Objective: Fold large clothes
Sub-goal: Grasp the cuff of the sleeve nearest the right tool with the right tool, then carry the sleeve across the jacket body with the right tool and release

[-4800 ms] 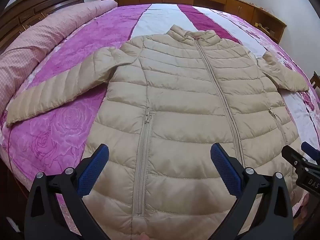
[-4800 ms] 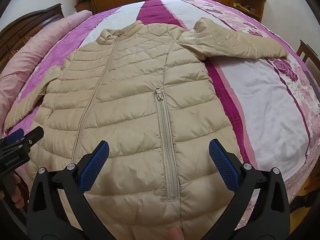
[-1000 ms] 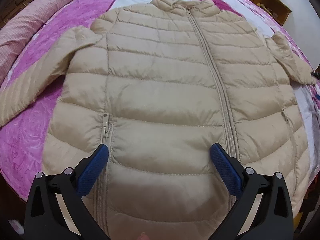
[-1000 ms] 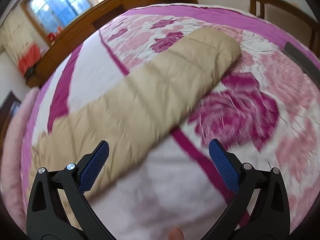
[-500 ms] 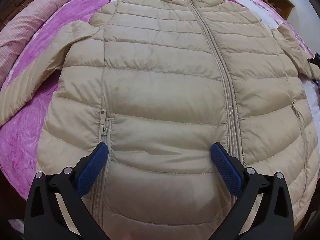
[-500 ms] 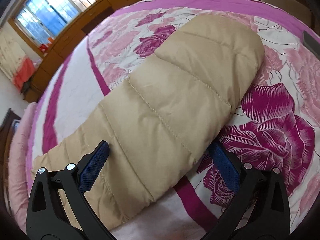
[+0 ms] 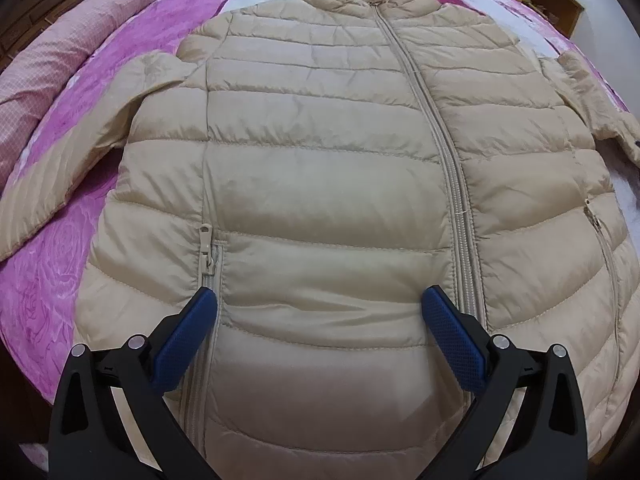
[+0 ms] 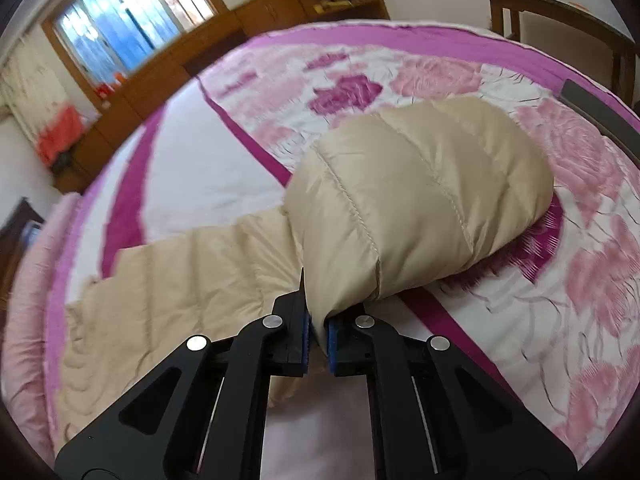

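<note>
A beige quilted puffer jacket [image 7: 320, 168] lies face up and zipped on the bed, collar at the far end. My left gripper [image 7: 318, 322] is open and empty, hovering over the jacket's lower front between the pocket zipper [image 7: 208, 256] and the centre zipper [image 7: 452, 184]. In the right wrist view my right gripper [image 8: 318, 330] is shut on the edge of the jacket's right sleeve [image 8: 420, 204], which bulges up off the bed. The left sleeve [image 7: 80, 148] lies spread out at the left.
The bed has a pink and magenta floral cover [image 8: 560, 280]. A pink rolled quilt [image 7: 60, 44] lies along its left side. Wooden cabinets [image 8: 200, 60] and a window [image 8: 132, 16] stand beyond; a wooden chair [image 8: 560, 28] stands at the right.
My right gripper has closed on the sleeve, and the sleeve has bunched up and lifted. My left gripper has moved slightly closer over the jacket's front, still open.
</note>
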Tool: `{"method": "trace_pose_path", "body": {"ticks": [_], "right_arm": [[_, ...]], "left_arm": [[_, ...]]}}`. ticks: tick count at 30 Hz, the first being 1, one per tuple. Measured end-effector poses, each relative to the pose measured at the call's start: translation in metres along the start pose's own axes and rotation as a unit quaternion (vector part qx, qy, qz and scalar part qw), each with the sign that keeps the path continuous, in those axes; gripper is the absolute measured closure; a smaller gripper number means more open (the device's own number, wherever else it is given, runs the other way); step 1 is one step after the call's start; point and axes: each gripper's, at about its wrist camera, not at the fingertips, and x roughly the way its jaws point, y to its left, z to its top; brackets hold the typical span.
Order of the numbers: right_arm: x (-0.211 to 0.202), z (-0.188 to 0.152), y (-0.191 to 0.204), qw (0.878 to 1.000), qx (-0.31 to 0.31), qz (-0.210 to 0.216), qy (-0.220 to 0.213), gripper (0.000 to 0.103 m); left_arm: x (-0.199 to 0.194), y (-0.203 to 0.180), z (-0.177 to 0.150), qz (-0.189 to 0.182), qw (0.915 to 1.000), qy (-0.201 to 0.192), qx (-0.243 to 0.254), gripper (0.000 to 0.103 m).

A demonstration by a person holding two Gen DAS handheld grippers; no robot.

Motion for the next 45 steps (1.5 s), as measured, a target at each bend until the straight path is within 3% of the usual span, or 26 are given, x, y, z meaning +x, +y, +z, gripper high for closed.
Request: {"method": "trace_pose_path", "body": {"ticks": [7, 12, 16, 33, 45], "right_arm": [[-0.074, -0.002, 0.022, 0.995, -0.008, 0.087, -0.036, 0.097], [-0.107, -0.015, 0.054, 0.991, -0.022, 0.126, -0.031, 0.097], [-0.124, -0.033, 0.087, 0.987, -0.045, 0.15, -0.021, 0.097], [-0.111, -0.078, 0.2, 0.969, -0.123, 0.212, 0.011, 0.097], [-0.076, -0.138, 0.272, 0.955, -0.176, 0.227, 0.069, 0.097]], "left_arm": [[-0.015, 0.009, 0.001, -0.021, 0.9997, -0.008, -0.002, 0.005], [-0.028, 0.021, 0.006, -0.042, 0.9986, -0.023, -0.02, 0.005], [-0.037, 0.029, 0.012, -0.032, 0.9986, -0.039, -0.016, 0.005], [-0.062, 0.07, 0.003, -0.016, 0.9967, -0.072, -0.034, 0.005], [-0.065, 0.117, 0.002, -0.006, 0.9925, -0.084, -0.089, 0.005]]}}
